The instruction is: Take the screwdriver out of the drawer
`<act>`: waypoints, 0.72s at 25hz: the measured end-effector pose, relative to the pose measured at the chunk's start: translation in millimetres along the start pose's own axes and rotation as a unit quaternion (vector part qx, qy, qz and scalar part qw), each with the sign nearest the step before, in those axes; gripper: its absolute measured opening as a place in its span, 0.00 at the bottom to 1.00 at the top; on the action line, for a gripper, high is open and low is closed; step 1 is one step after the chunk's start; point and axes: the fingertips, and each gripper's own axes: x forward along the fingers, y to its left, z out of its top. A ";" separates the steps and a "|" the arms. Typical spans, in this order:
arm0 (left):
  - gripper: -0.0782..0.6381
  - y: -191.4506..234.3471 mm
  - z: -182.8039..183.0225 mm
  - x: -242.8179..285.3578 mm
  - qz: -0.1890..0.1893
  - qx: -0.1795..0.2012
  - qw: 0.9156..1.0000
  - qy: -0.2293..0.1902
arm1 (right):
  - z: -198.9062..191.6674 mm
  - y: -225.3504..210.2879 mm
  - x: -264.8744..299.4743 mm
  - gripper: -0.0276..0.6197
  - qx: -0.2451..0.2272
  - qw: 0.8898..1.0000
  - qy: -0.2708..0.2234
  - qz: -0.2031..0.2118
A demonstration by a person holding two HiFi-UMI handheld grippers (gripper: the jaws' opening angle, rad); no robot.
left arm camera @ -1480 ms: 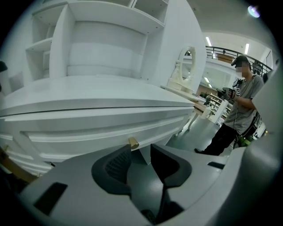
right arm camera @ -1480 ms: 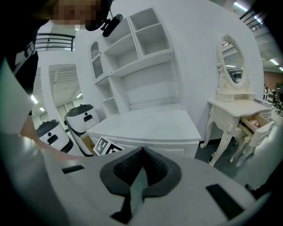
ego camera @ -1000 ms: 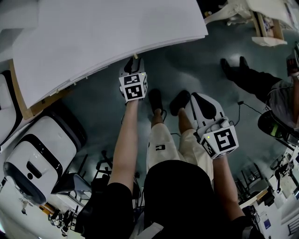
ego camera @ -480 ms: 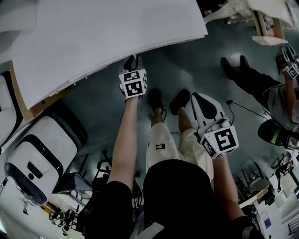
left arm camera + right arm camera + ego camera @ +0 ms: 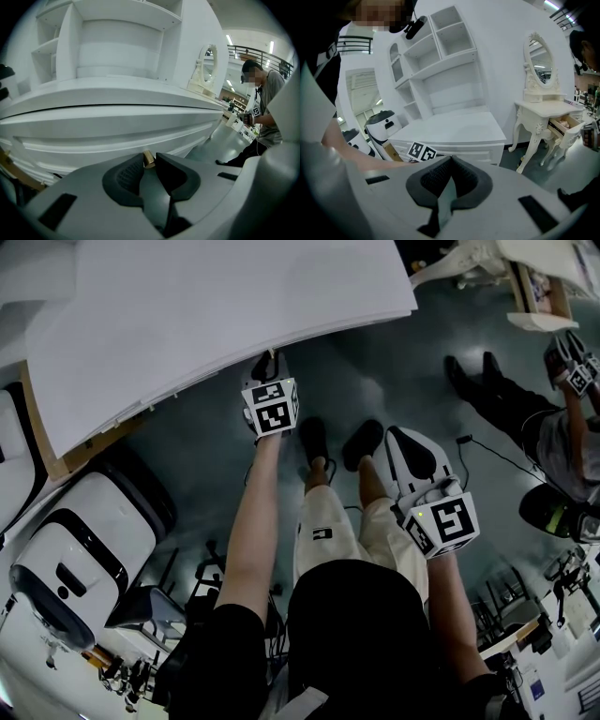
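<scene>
1 brass knob (image 5: 148, 159) on the shut drawer (image 5: 112, 123) of the white dresser (image 5: 216, 306) sits pinched between the tips of the left gripper (image 5: 146, 162), whose jaws have just been closing onto it. No view shows the screwdriver. Back from the dresser's front edge, the right gripper (image 5: 449, 161) hangs with its 2 jaws together, nothing between them

brass knob (image 5: 148, 159): lower part hidden | desk (image 5: 216, 306): cut off at head view's top
</scene>
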 end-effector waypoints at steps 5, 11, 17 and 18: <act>0.24 -1.3 -1.3 -1.6 -0.004 0.001 1.000 0.005 | -1.7 4.3 -1.5 0.07 0.004 1.000 0.001 0.001; 0.24 -2.6 -7.0 -7.7 -0.008 -0.004 1.000 0.009 | -1.1 9.8 -1.6 0.07 -0.001 1.000 -0.003 0.006; 0.24 -9.6 -15.3 -18.7 -0.010 -0.008 1.000 0.014 | 3.0 11.0 -7.3 0.07 -0.003 1.000 -0.006 0.006; 0.24 -11.1 -17.4 -20.5 -0.011 -0.007 1.000 0.015 | 3.0 11.2 -8.3 0.07 -0.003 1.000 -0.007 0.007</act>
